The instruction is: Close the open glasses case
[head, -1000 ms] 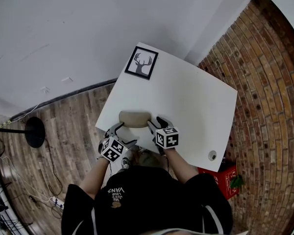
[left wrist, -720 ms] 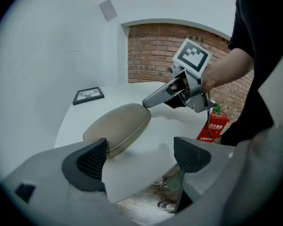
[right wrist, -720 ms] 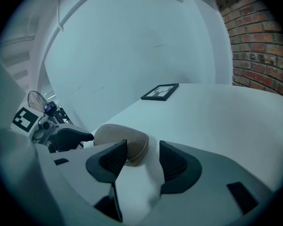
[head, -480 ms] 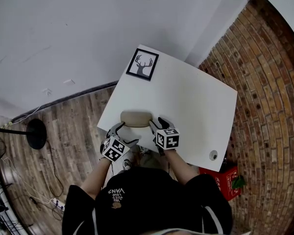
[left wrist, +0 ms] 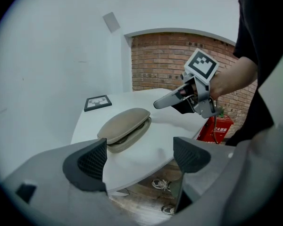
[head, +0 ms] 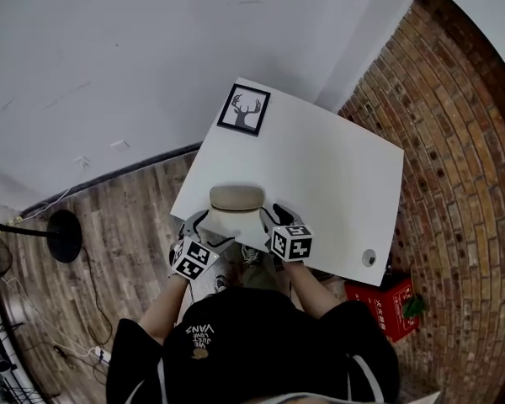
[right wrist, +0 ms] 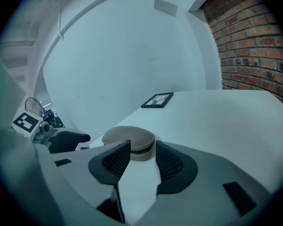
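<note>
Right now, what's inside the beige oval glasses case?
The beige oval glasses case is nearly shut: only a thin dark slit shows under its lid. The lid covers whatever is inside.

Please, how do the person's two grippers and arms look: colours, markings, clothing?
The left gripper and the right gripper are pale grey, each with two dark ribbed pads and a cube of black-and-white square markers. The shirt is black, short-sleeved, with white lettering; forearms are bare. The right gripper's jaws have just been closing, nothing between them.
</note>
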`<action>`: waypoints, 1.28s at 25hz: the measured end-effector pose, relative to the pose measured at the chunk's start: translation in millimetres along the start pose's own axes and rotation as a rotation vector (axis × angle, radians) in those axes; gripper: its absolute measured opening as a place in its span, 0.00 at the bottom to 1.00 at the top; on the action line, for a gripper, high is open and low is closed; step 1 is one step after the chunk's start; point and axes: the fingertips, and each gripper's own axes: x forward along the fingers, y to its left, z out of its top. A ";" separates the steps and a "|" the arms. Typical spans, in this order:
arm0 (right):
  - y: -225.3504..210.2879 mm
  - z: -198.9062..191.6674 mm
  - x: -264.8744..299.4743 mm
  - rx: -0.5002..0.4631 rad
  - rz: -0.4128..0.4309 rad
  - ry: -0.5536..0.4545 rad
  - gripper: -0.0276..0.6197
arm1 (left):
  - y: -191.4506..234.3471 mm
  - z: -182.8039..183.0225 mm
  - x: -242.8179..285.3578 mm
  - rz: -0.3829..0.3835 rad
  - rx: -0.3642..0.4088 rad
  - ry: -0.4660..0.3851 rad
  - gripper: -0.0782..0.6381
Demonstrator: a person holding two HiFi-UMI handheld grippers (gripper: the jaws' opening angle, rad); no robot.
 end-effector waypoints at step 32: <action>94.6 -26.9 -99.7 -0.080 0.015 -0.154 0.04 | -25.7 -3.1 -124.0 0.122 -0.007 -0.229 0.15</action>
